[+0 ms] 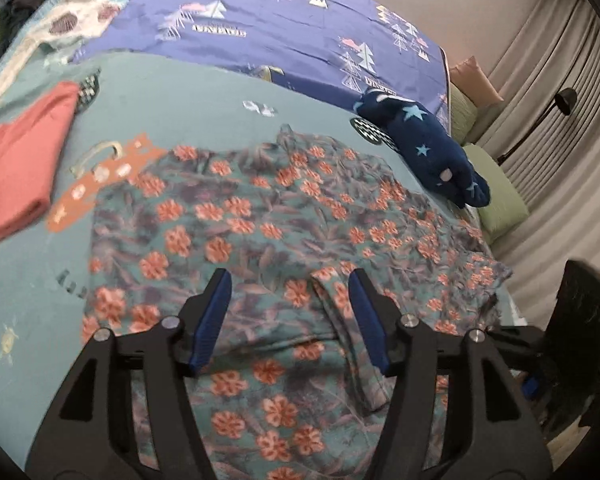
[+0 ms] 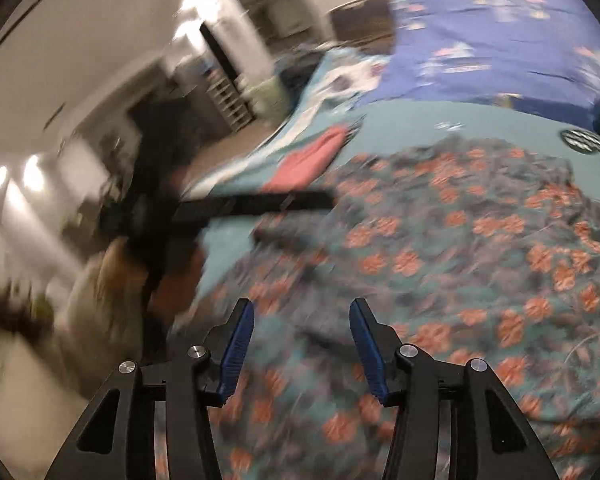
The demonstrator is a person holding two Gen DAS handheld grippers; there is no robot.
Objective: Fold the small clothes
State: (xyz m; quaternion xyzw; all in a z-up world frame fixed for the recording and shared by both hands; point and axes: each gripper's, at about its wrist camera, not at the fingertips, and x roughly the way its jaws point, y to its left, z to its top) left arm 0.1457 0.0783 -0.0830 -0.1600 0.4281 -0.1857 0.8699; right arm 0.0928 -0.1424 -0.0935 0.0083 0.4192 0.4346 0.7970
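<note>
Floral garment (image 1: 284,232) spread flat on teal bedsheet (image 1: 172,92), pink folded cloth (image 1: 24,160) at its left, star-print item (image 1: 424,148) at far right, curtains (image 1: 560,80) beyond; left gripper (image 1: 288,316) and right gripper (image 2: 302,344) both spread, empty, over floral fabric

Teal floral garment (image 1: 260,216) (orange blossoms) lies spread, partly folded, rumpled.

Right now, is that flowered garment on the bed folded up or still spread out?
Mostly spread out. The flowered garment lies wide across the teal bedcover, with only one strip doubled over near the front; the pink garment beside it is already folded.
</note>
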